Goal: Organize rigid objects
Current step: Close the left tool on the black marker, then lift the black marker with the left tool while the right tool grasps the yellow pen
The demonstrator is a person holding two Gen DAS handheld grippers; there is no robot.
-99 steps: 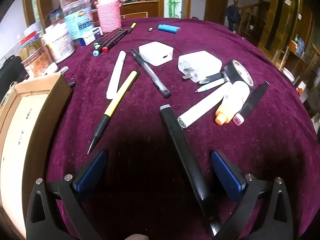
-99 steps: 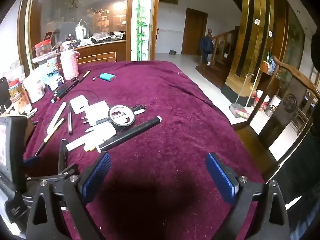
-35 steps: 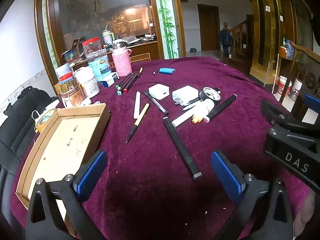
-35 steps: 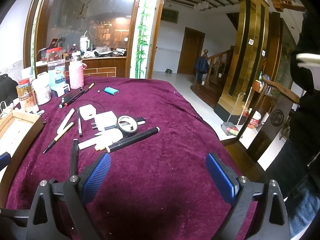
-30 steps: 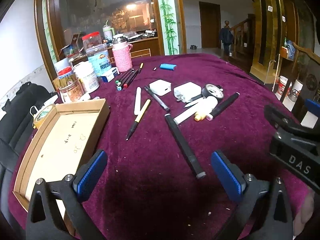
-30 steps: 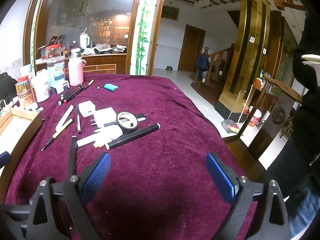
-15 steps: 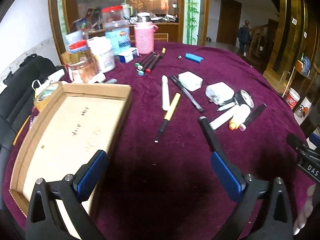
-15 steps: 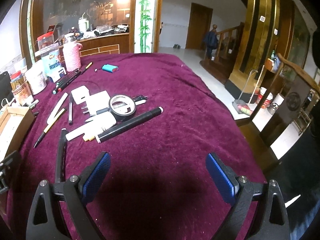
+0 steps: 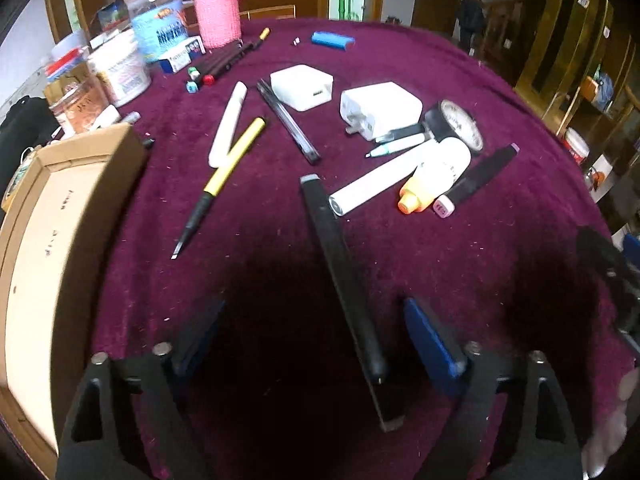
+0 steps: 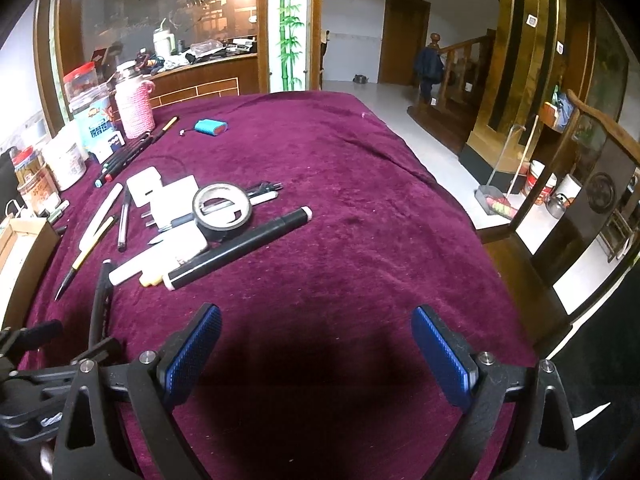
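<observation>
A table covered in a purple cloth (image 9: 460, 248) holds scattered stationery. The left gripper (image 9: 312, 332) hovers low over the near part of the table, its blue-padded jaws wide apart and holding nothing. A long black pen (image 9: 340, 272) lies on the cloth between them, nearer the right pad, not touched by either. The right gripper (image 10: 316, 344) is also spread wide and empty, over bare cloth near the table's right edge.

A cardboard tray (image 9: 100, 184) sits at the left edge. Toward the middle lie a yellow pen (image 9: 224, 176), a white pen (image 9: 228, 124), two white chargers (image 9: 380, 110), a tape roll (image 10: 222, 210), a white tube (image 9: 380, 182), an orange-capped bottle (image 9: 436, 178) and a black marker (image 10: 240, 248). Jars (image 9: 120, 64) stand along the far left edge.
</observation>
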